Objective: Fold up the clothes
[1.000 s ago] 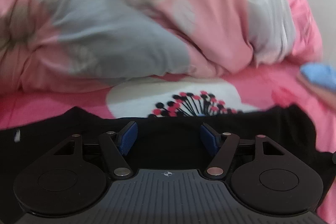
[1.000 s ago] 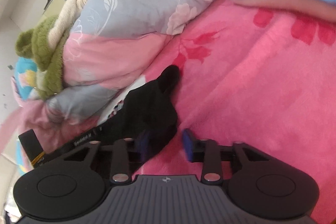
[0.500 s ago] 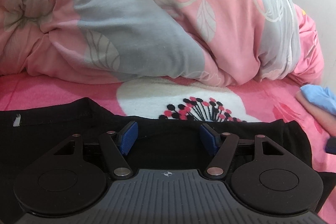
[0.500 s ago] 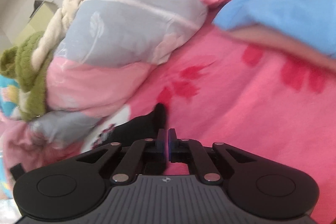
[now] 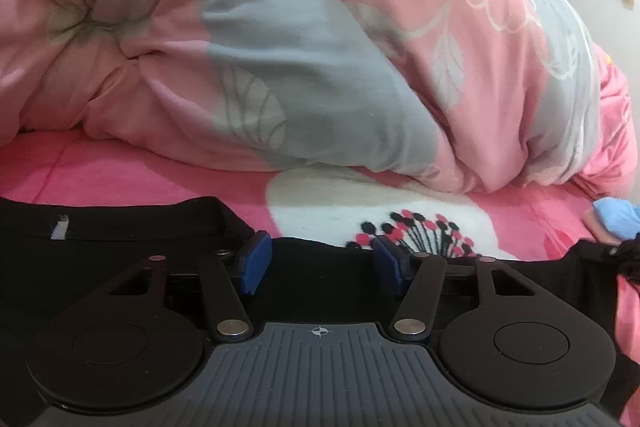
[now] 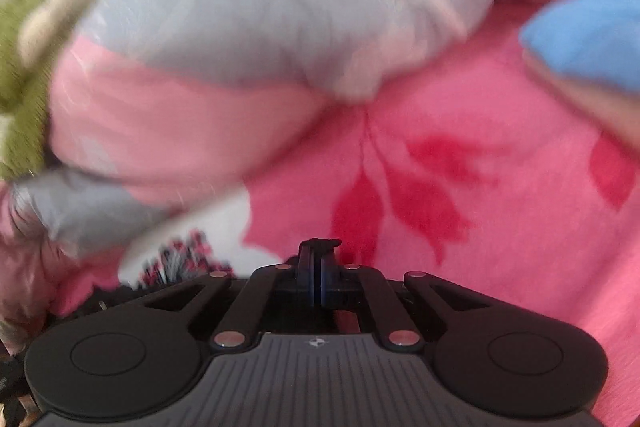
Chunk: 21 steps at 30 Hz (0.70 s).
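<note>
Lying flat at six o'clock on the pink bed (image 5: pixel 120 175), the black garment (image 5: pixel 100 259) sits under the left claw (image 5: pixel 320 263), spread yet closing. Rightward, the right claw (image 6: pixel 319 267) pinches a black fold.

The garment (image 5: pixel 120 267) lies on the bed (image 5: pixel 140 179) under my left jaws; the quilt (image 5: pixel 280 67) is heaped behind it, a cloth (image 5: pixel 616 221) far right.
</note>
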{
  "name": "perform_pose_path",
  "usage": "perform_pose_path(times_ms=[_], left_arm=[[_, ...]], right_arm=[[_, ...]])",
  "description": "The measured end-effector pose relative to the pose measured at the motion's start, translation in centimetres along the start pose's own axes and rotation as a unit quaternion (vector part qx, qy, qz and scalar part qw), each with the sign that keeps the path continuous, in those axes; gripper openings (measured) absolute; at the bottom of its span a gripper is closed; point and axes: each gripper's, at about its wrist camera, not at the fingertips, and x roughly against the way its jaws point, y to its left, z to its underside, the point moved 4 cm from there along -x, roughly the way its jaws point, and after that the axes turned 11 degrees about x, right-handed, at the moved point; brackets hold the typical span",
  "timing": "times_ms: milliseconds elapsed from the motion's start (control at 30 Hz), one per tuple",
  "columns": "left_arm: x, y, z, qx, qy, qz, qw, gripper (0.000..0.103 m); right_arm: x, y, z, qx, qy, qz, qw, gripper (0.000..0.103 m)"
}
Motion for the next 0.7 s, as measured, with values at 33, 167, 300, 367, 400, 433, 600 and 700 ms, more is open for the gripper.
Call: perform_pose_path(times_ms=[33, 167, 300, 367, 400, 433, 600, 700], left_arm=[[0.0, 0.1, 0.0, 0.002, 0.0, -0.001, 1.0, 0.057], [-0.1, 0.0, 0.1, -0.004, -0.002, -0.004, 1.0, 0.057], [-0.2, -0.1, 0.1, -0.009, 0.0, -0.004, 1.0, 0.058], [-0.2, -0.2, 0.2, -0.013, 0.0, -0.005, 0.9999, 0.058], [-0.2, -0.2, 0.2, -0.012, 0.0, -0.005, 0.9999, 0.058], [-0.1, -0.1, 0.2, -0.012, 0.0, -0.004, 0.9999, 0.058], [-0.1, -0.1, 0.2, -0.01, 0.001, -0.002, 0.9999, 0.058], [-0.1, -0.1, 0.2, -0.009, 0.001, -0.002, 1.0, 0.058]], right_arm=[[0.5, 0.0, -0.3, 0.002, -0.018, 0.005, 1.0, 0.002], [-0.7, -1.3, -0.1, -0.005, -0.008, 0.031, 0.999, 0.002], [-2.2, -2.6, 0.4, -0.02, -0.003, 0.036, 0.999, 0.001], [-2.3, -2.9, 0.5, -0.028, -0.003, 0.032, 0.999, 0.001], [-1.9, -2.8, 0.4, -0.03, 0.0, 0.03, 0.999, 0.002], [-1.5, -2.8, 0.2, -0.032, 0.002, 0.027, 0.999, 0.005], [4.1, -1.9, 0.7, -0.017, -0.025, 0.032, 0.999, 0.044], [7.7, -0.7, 2.5, 0.005, -0.005, 0.021, 1.0, 0.044]])
